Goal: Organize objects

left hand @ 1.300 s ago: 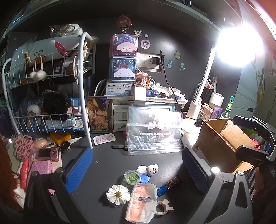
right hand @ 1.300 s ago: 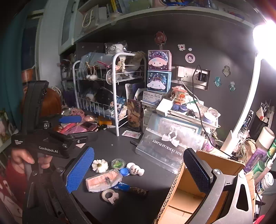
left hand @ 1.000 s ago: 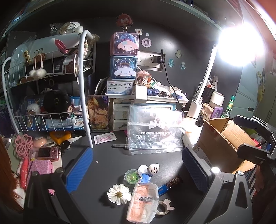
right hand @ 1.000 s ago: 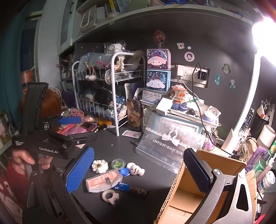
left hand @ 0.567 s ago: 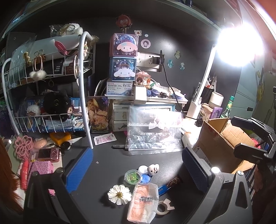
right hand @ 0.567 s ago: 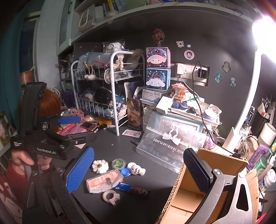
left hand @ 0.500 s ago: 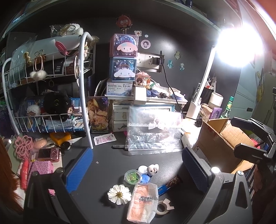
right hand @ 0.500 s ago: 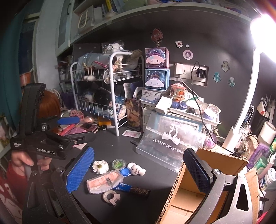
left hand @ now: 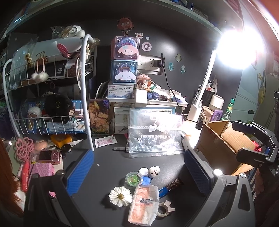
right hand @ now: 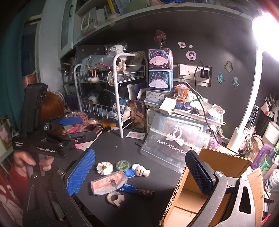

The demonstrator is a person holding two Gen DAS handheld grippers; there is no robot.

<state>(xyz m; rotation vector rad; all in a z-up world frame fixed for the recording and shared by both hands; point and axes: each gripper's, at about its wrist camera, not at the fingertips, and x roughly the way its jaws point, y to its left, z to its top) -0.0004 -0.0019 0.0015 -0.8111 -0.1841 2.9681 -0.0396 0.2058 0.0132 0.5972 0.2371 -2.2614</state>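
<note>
Flanking clutter (left hand: 139, 181), cardboard box (left hand: 218, 141), wire rack (left hand: 52, 122)

— What sort of place is this?

— A bedroom desk at home. A wire rack (left hand: 47, 97) holds plush toys, cartoon storage boxes (left hand: 124, 59) are stacked at the dark wall, and stickers (right hand: 191, 55) dot it.

— Anything else?

— A lit desk lamp (left hand: 238, 47), and a shelf of books (right hand: 111, 8) overhead.
</note>
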